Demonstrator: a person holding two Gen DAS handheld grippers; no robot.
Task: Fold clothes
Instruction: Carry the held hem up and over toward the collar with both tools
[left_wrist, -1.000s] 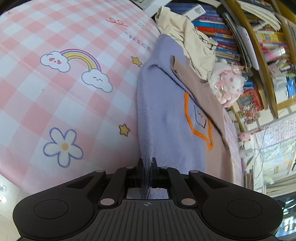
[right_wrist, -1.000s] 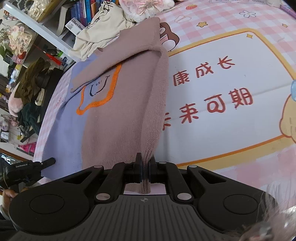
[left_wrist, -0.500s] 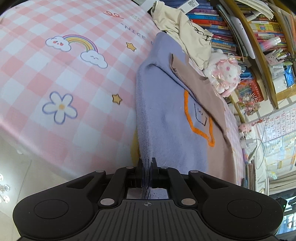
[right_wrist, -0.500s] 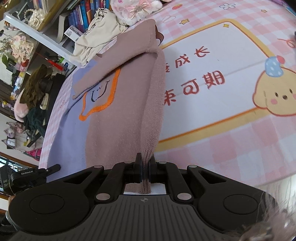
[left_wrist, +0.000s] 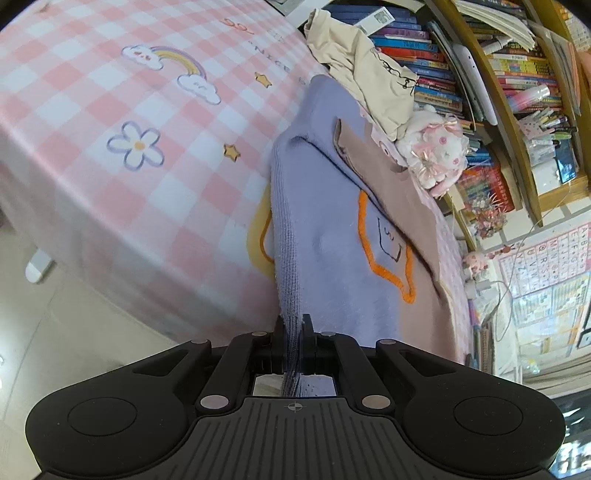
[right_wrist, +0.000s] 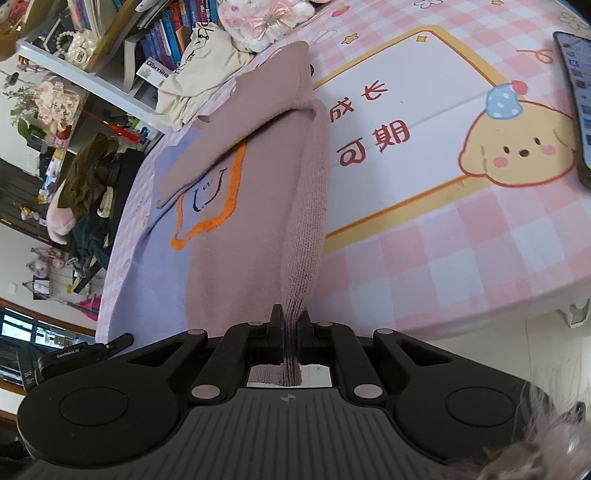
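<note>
A knit sweater, half lilac (left_wrist: 325, 229) and half dusty pink (right_wrist: 243, 236) with an orange outlined patch (left_wrist: 384, 251), lies stretched over the pink checked table (left_wrist: 110, 110). Its sleeves are folded across the chest. My left gripper (left_wrist: 293, 325) is shut on the lilac hem corner. My right gripper (right_wrist: 291, 317) is shut on the pink hem corner. Both held corners are past the table's near edge, and the hem hangs taut between them.
A cream garment (left_wrist: 369, 66) and a pink plush toy (left_wrist: 436, 151) lie at the far end by a bookshelf (left_wrist: 498, 74). A phone (right_wrist: 576, 92) lies at the table's right edge. The floor (left_wrist: 55, 332) shows below the table edge.
Both grippers have pulled back toward me with the sweater's hem, drawing it past the table's near edge. The floor has come into view on both sides.
</note>
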